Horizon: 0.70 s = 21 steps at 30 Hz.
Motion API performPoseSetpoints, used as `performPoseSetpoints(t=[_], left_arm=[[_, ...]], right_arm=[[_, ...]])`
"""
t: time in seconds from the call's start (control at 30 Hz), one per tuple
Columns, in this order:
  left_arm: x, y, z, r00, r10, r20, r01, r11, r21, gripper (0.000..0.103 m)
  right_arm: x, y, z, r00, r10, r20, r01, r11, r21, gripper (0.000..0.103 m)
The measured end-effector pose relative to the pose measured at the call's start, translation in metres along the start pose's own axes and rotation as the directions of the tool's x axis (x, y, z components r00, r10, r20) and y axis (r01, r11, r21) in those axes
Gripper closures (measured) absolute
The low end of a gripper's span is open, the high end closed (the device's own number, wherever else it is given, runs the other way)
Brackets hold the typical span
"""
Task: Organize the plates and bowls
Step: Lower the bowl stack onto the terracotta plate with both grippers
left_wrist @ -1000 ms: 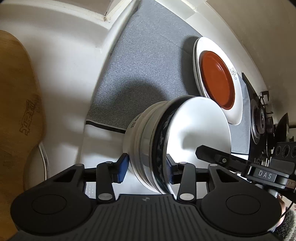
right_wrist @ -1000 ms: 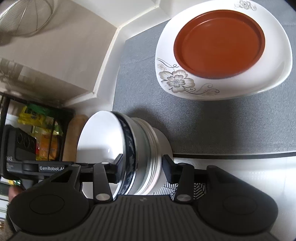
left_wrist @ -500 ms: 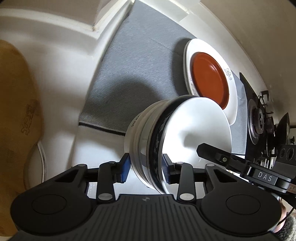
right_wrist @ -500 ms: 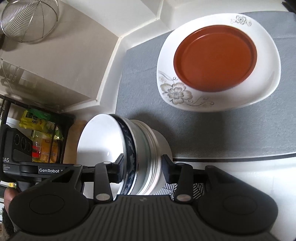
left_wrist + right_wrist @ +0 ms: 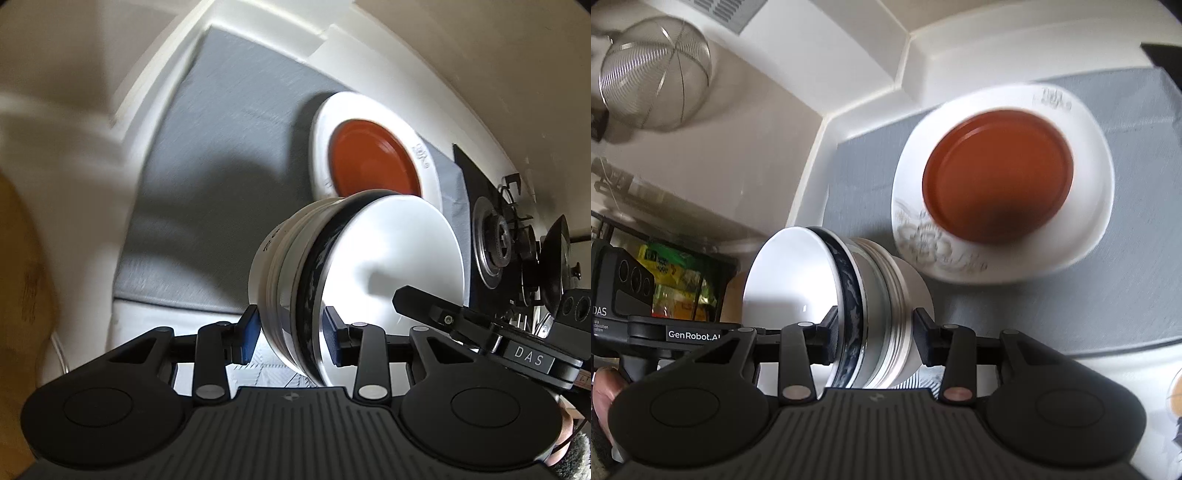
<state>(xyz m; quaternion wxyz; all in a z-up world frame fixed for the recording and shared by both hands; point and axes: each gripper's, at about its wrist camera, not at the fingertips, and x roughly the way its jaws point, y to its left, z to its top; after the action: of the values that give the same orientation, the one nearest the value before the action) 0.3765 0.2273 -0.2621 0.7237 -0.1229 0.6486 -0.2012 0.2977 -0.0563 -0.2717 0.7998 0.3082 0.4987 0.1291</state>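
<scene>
- Our left gripper (image 5: 290, 334) is clamped on the near rim of the nested stack of bowls (image 5: 332, 273), blue pads pressing either side.
- Our right gripper (image 5: 875, 339) is clenched on the opposite rim of the same stack, which hangs between both, clear of the counter.
- Ahead of both lies the grey mat (image 5: 1052, 306), bearing the flowered white plate (image 5: 1093, 218) with the red plate (image 5: 997, 173) on it.
- We judge the plates already stacked; the bowls remain to be set down, probably on the mat beside them.

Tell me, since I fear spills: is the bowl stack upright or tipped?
Tipped. The bowl stack lies sideways, its white opening facing sideways; it looks empty.
</scene>
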Motion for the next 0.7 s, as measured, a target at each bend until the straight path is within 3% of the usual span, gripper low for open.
performPoseSetpoints(t=[0.7], left_arm=[[-0.007,-0.075,0.076,1.0,-0.01,0.004,0.009,0.995,0.095,0.063]], right_arm=[[-0.049,-0.019,0.078,0.988,-0.029,0.154,0.025,0.999,0.032,0.058]])
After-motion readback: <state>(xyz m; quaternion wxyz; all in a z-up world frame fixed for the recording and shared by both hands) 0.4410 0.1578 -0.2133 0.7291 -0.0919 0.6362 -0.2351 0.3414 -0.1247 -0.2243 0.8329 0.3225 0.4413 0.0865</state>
